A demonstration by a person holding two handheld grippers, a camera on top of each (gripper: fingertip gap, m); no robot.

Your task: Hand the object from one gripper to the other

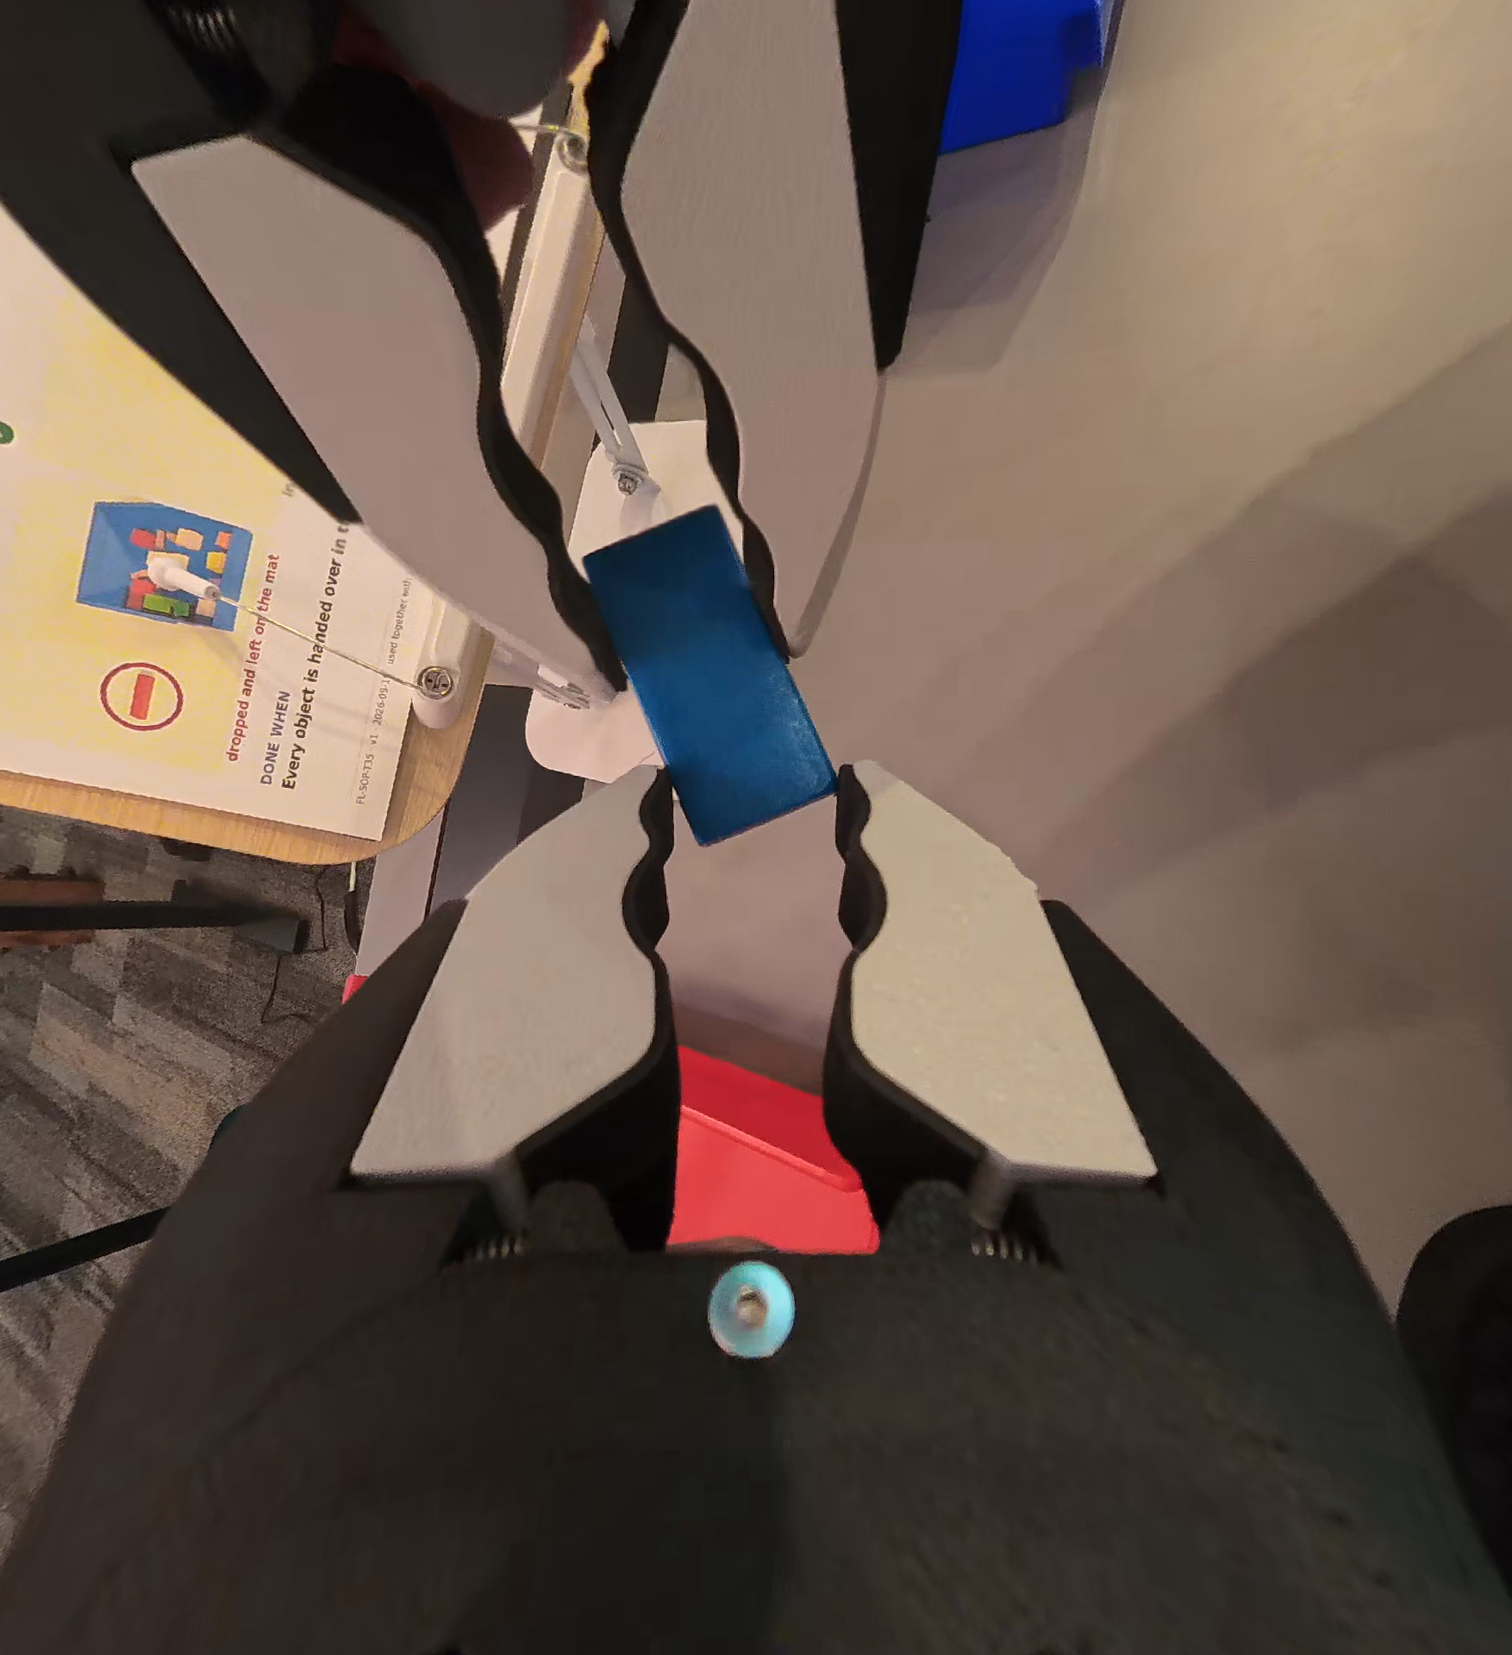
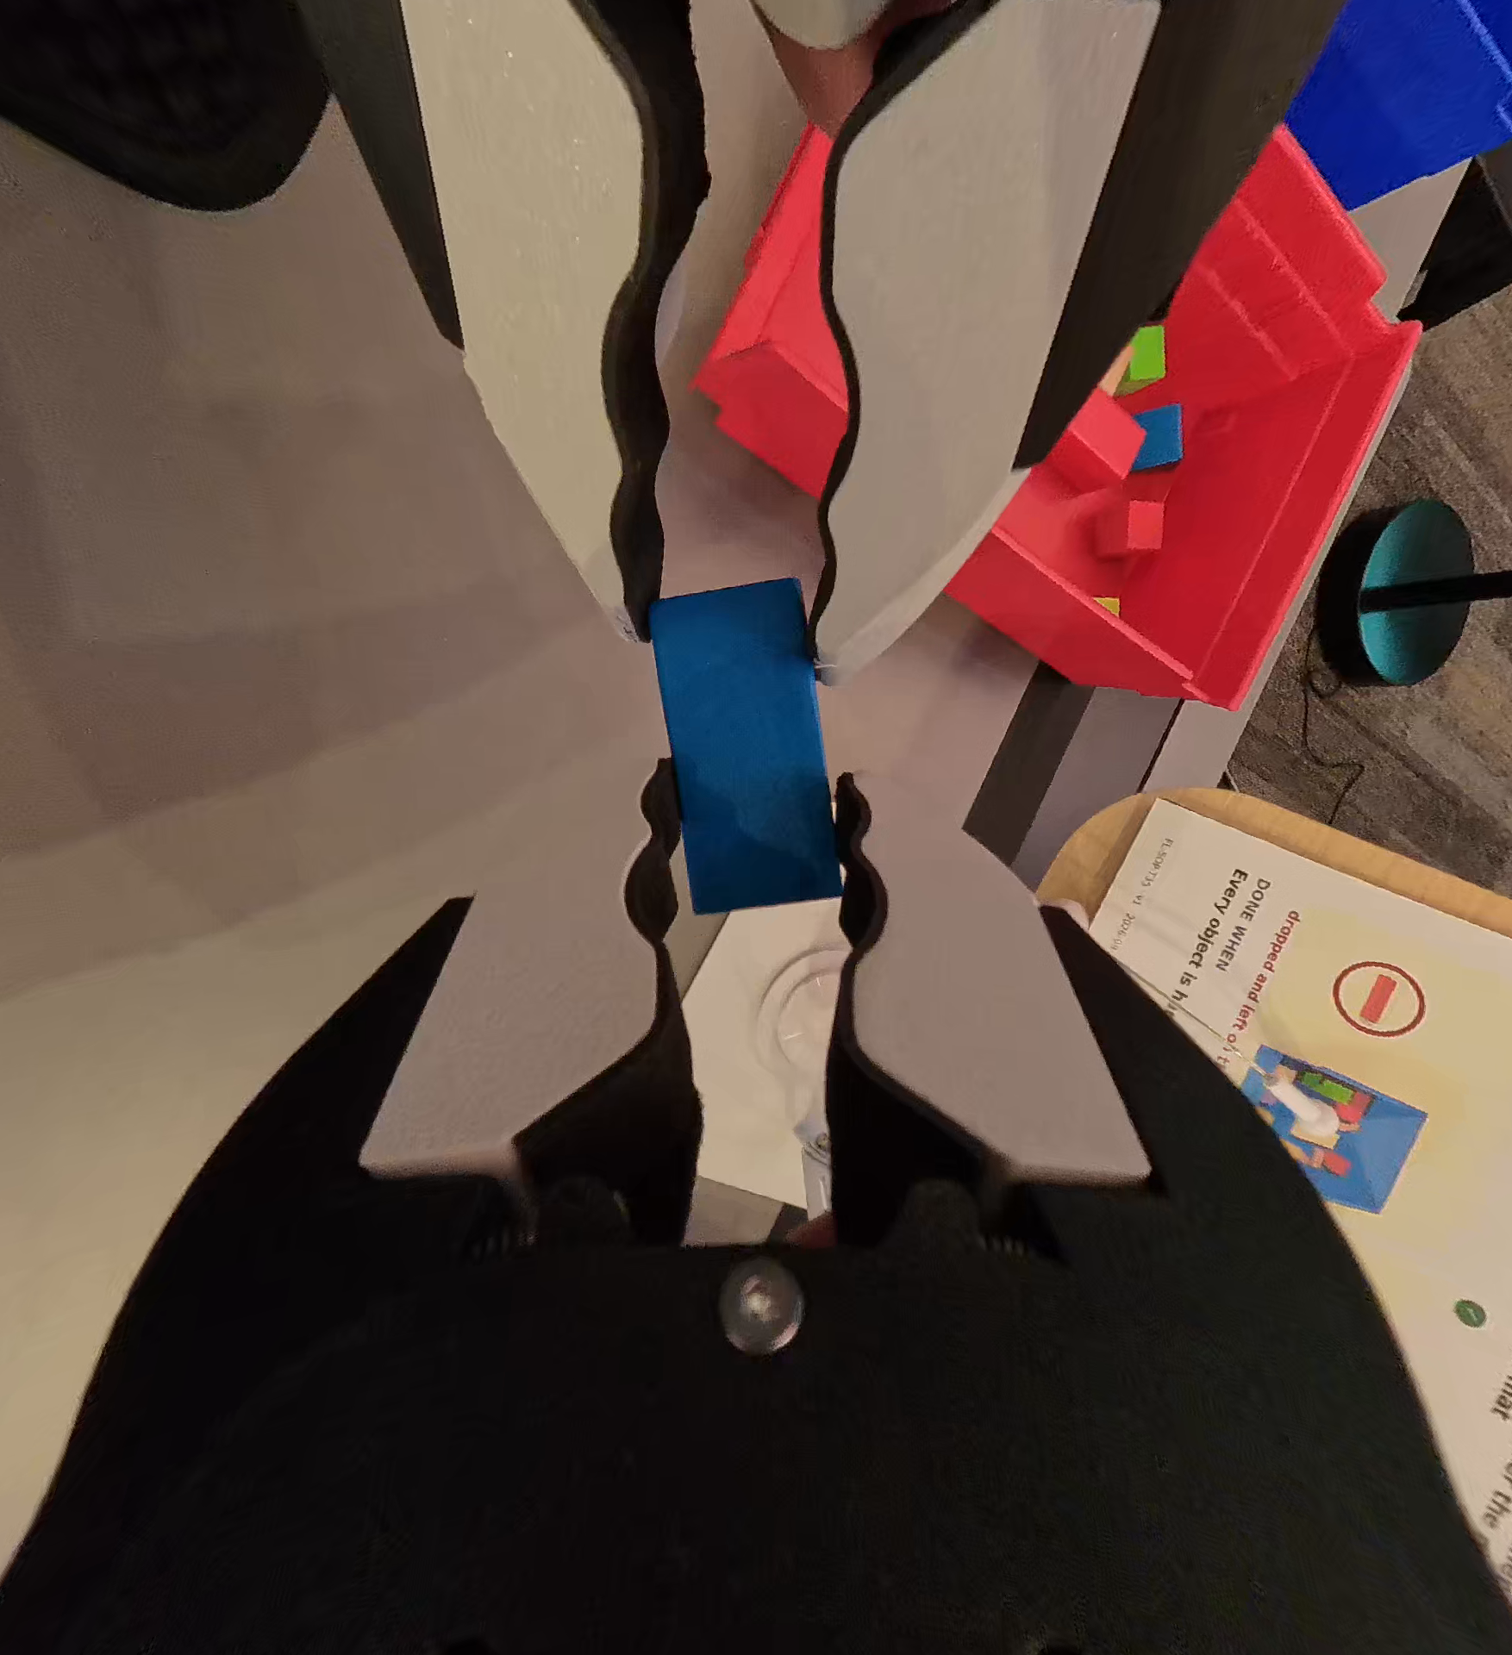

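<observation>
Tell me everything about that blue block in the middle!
The blue block is a flat, oblong piece with sharp corners and a smooth, painted, wood-like face. It hangs in the air above the pale grey mat, a bit slanted. Each end sits between a pair of black jaws: the right gripper presses on one end, and the left gripper is at the other end, its tips right at the block's corners. Nothing else touches it.

Both wrist views close, facing each other; share blue block.
</observation>
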